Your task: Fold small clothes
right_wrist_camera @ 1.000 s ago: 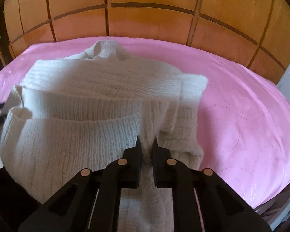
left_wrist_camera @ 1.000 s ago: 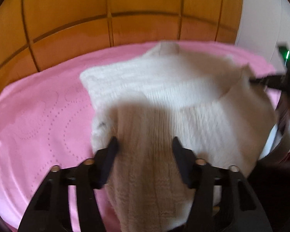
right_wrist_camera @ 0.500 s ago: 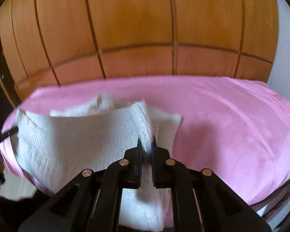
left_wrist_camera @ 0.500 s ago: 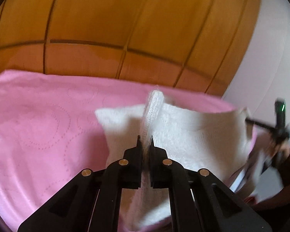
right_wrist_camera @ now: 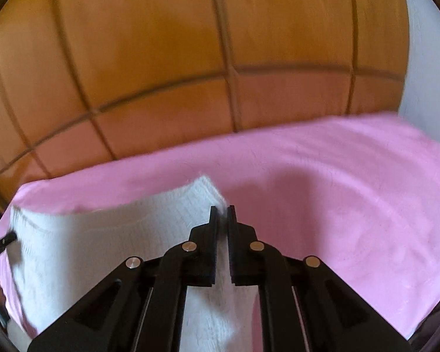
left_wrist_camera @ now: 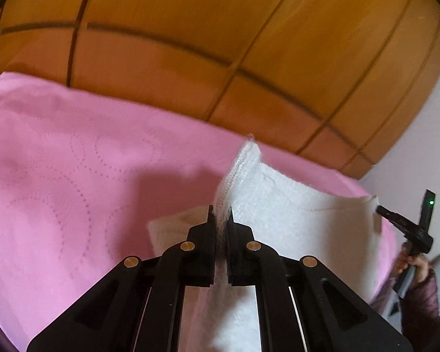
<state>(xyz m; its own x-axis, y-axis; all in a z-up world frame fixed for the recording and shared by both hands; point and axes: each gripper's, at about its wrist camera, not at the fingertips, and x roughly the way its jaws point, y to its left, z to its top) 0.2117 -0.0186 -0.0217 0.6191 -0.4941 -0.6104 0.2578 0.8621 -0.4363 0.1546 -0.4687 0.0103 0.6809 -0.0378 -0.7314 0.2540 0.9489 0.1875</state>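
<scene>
Both grippers are clamped on the white knit sweater (left_wrist_camera: pixel 293 205), left gripper (left_wrist_camera: pixel 220 215) and right gripper (right_wrist_camera: pixel 222 215) each pinching an edge, so it hangs stretched between them above the pink bedspread (left_wrist_camera: pixel 73 170). Looks soft, floppy and fairly light; corners seem the best grab. Both point downward, toward the wooden headboard (right_wrist_camera: pixel 161 58) at 12 o'clock.

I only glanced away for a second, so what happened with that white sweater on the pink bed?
The left gripper, open over the white sweater a second ago, has closed on a fold. The right gripper stayed clamped on its corner. Both lifted the sweater's edge off the pink bedspread, stretched between them. The bedspread and wooden headboard are unchanged.
</scene>
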